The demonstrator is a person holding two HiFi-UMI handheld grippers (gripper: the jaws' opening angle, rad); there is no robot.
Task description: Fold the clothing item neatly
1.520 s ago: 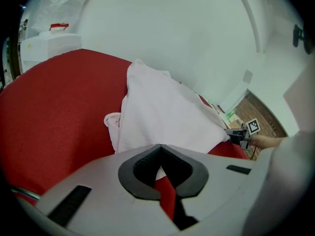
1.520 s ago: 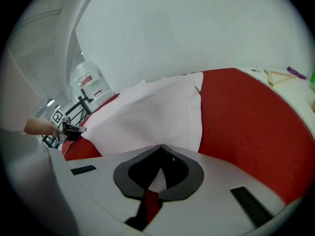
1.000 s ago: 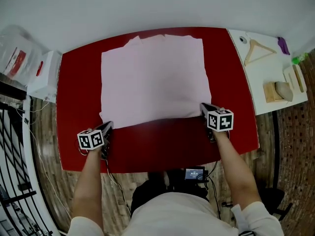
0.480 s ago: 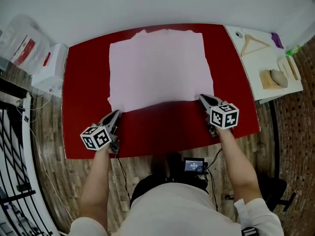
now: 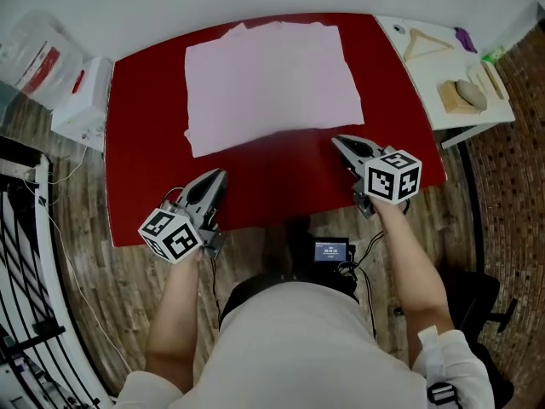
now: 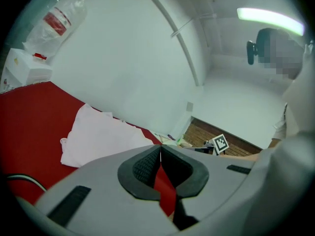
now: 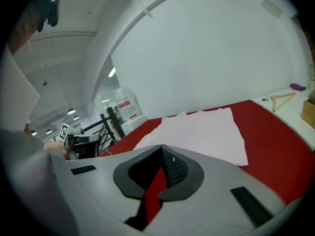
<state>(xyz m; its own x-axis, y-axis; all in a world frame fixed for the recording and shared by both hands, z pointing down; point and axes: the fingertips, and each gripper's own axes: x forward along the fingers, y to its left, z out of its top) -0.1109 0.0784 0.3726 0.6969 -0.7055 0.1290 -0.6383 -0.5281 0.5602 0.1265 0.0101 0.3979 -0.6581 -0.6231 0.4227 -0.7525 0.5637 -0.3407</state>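
Red table (image 5: 145, 143), flat pink garment (image 5: 272, 79)

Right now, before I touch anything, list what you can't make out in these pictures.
- Cloth, head view: any layers underneath, covered by its own top layer.
- Cloth, left gripper view: its near edge, hidden behind the shut left tongs.
- Side table, head view: several things on it are too small to name.
- Screen, head view: print too small to read.
- Bag, head view: cut off by the left edge.
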